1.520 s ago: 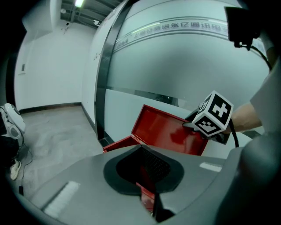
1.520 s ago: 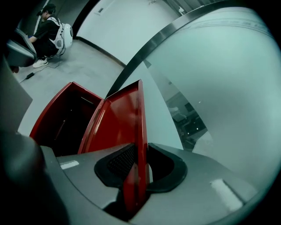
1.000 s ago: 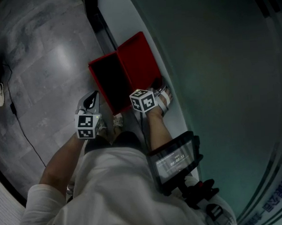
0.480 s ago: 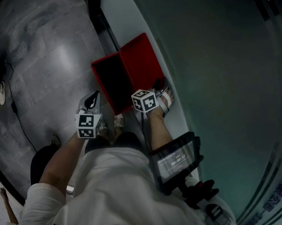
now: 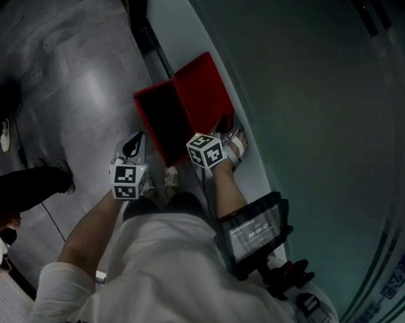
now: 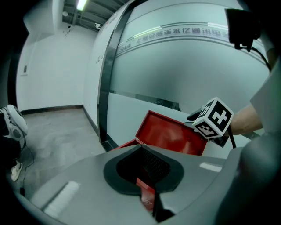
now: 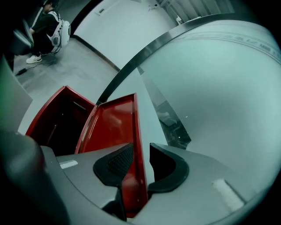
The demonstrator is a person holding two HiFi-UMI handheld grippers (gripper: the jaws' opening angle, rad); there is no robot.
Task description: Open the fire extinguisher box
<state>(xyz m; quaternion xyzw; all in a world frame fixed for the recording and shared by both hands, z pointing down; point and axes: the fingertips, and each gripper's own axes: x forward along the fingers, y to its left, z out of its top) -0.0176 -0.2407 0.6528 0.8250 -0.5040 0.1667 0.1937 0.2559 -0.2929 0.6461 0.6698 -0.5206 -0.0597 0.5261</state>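
The red fire extinguisher box [image 5: 157,122] stands on the floor against the glass wall, its dark inside showing. Its lid [image 5: 200,87] is swung up and leans on the wall. My right gripper [image 5: 226,128] is at the lid's near edge. In the right gripper view the lid's rim [image 7: 139,145] runs between the jaws [image 7: 140,163]: the left pad lies on it and a pale slit shows at the right pad. My left gripper [image 5: 133,143] hangs left of the box, jaws a narrow slit apart [image 6: 145,176], with only the box's red showing through. The lid [image 6: 171,134] shows beyond it.
A frosted glass wall [image 5: 306,86] fills the right side, with a black frame post [image 5: 139,19] behind the box. Another person's dark leg and shoe [image 5: 36,185] stand on the grey floor at left, near a thin cable [image 5: 54,221]. My own shoes [image 5: 168,180] are just before the box.
Another person's leg has stepped into the head view from the left. My right gripper has shifted slightly along the lid's edge. The box and my left gripper have barely moved.
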